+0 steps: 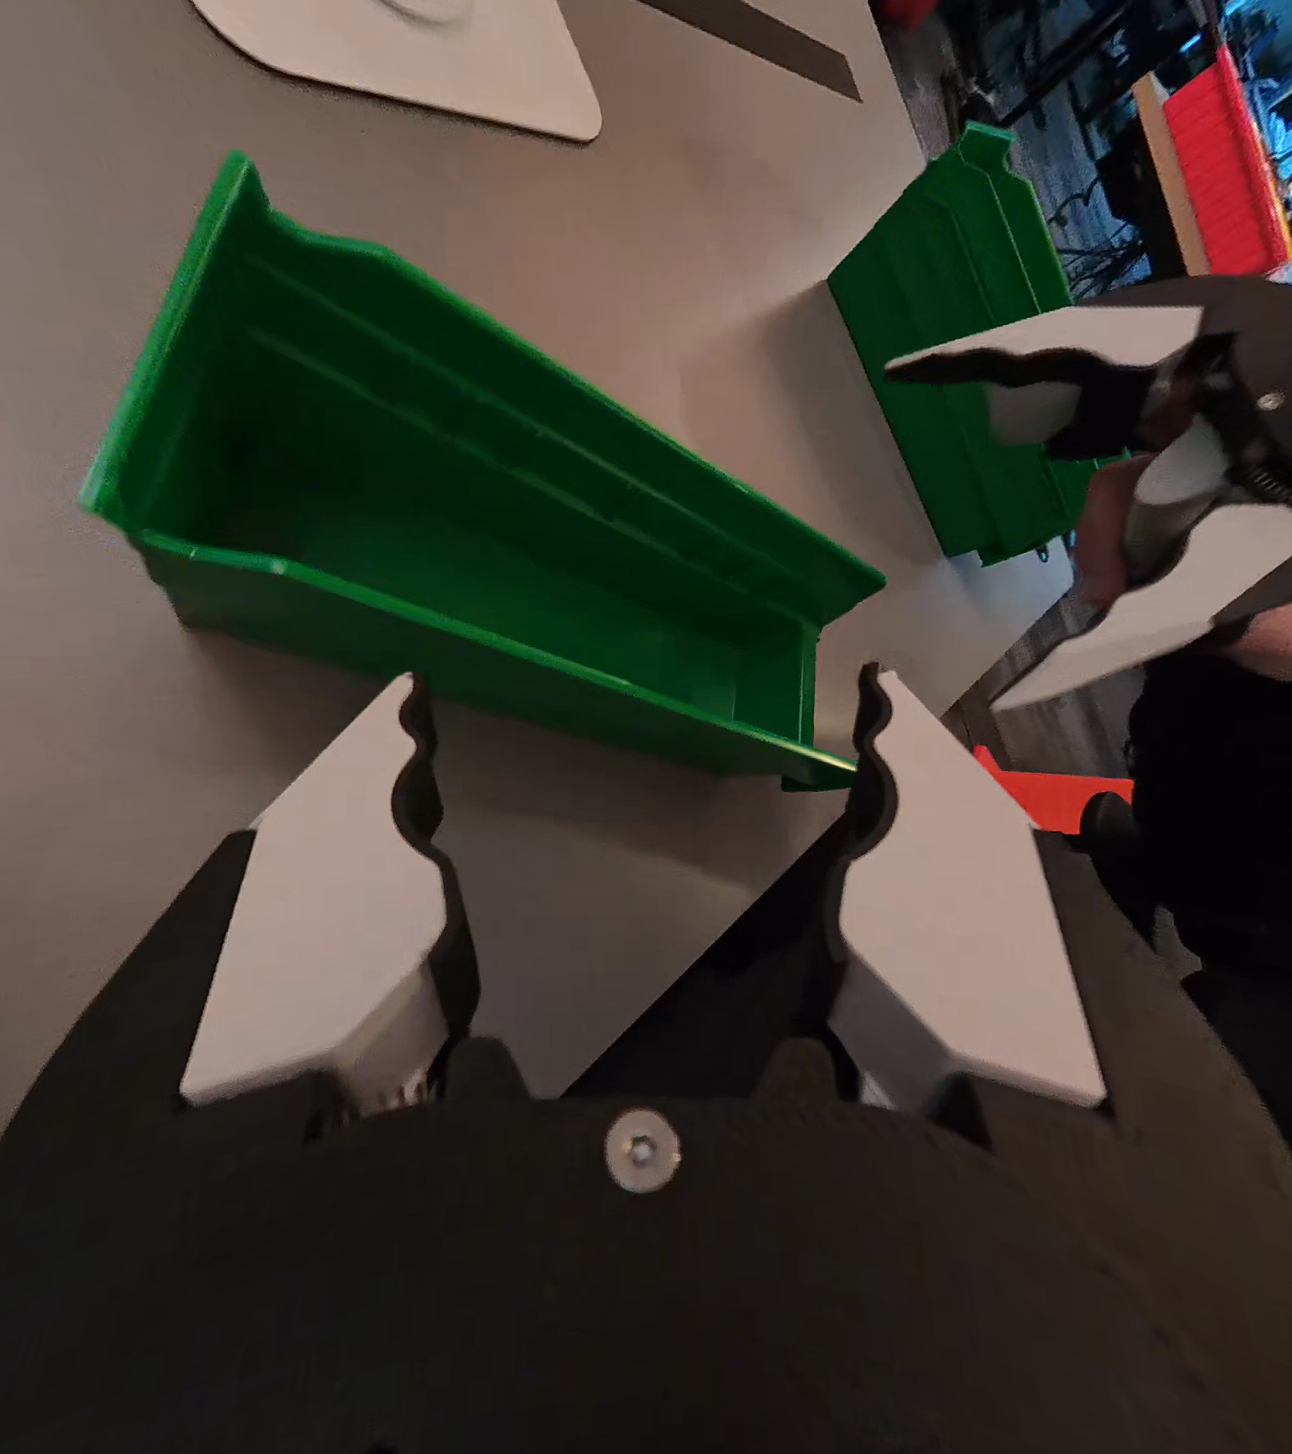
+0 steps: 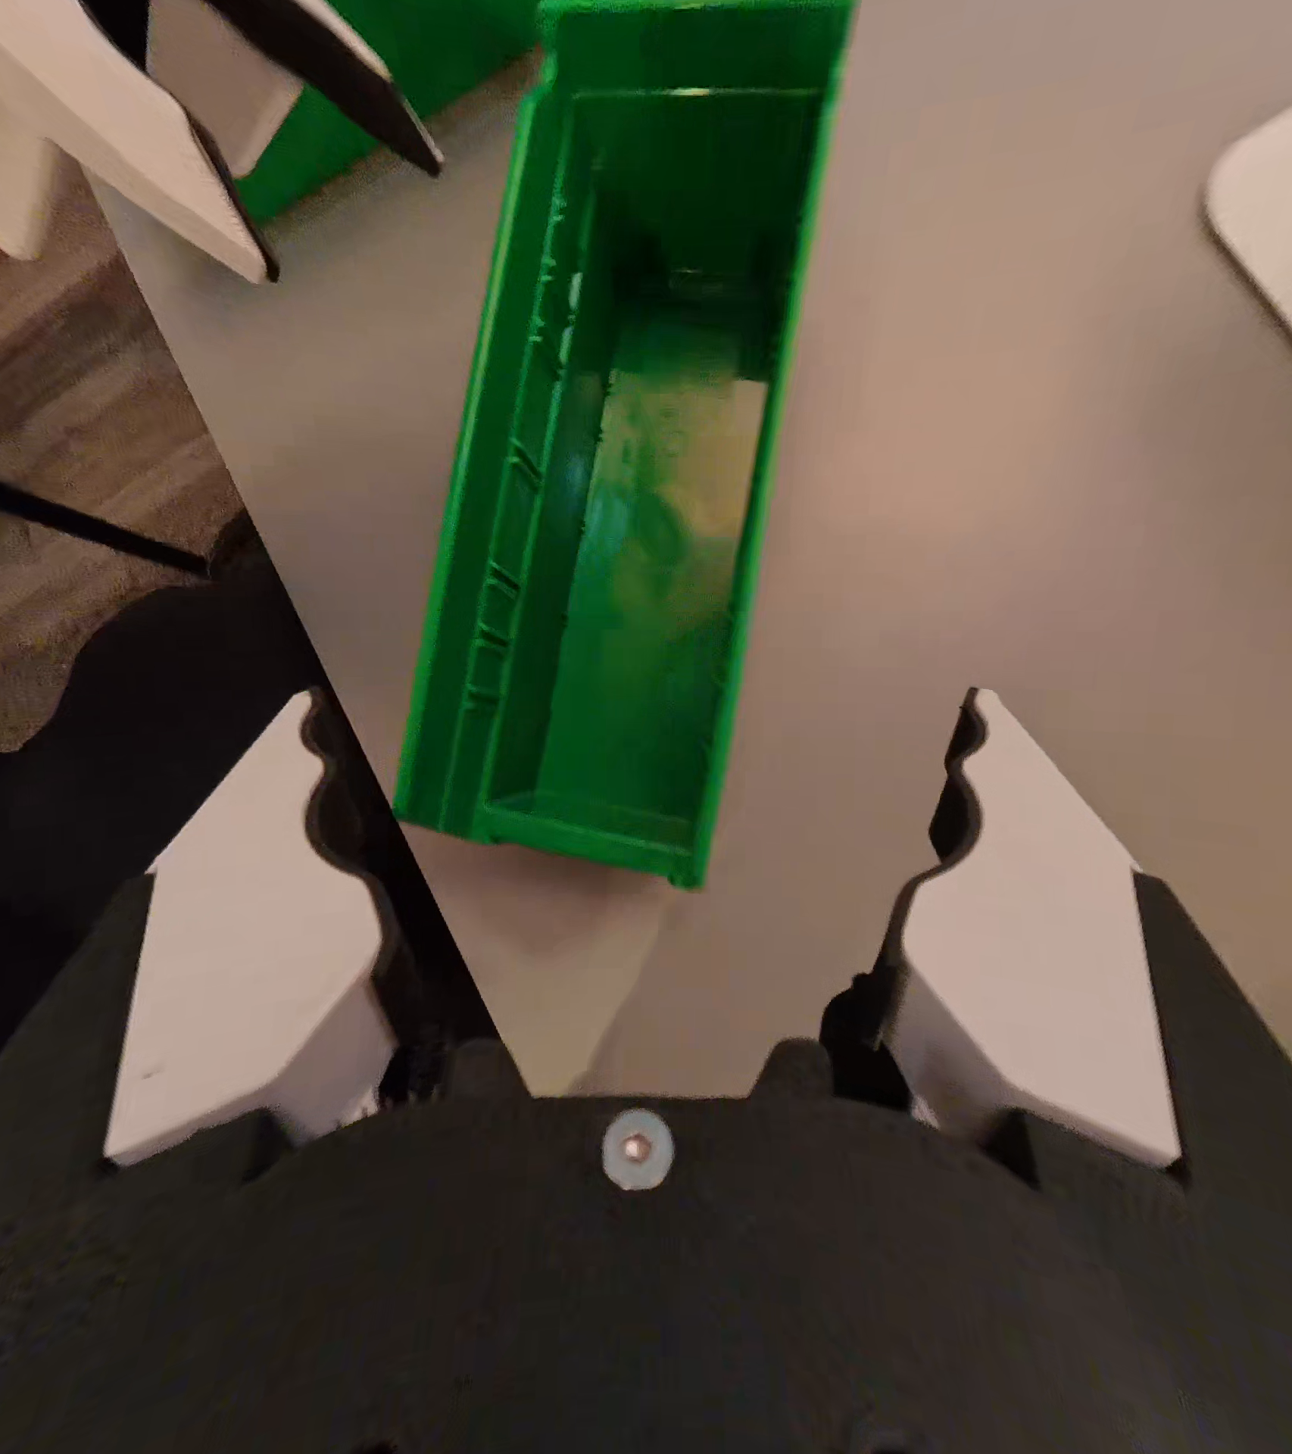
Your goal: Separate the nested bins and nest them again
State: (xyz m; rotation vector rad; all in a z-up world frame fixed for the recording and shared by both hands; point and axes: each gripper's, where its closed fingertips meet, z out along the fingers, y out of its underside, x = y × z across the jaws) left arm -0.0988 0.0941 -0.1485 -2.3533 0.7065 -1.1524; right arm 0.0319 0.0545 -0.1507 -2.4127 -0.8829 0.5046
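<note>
Both grippers hang released above a grey table (image 1: 37,330), jaws spread and holding nothing. The left gripper (image 1: 639,708) faces the near long bin (image 1: 407,503), lying empty and open-side up; the right gripper (image 2: 639,732) looks down its length. Far right, the second bin (image 1: 942,330) sits apart near the table edge. Re-nesting likely goes best by gripping one bin's rim wall, lifting level, and lowering it aligned into the other.
</note>
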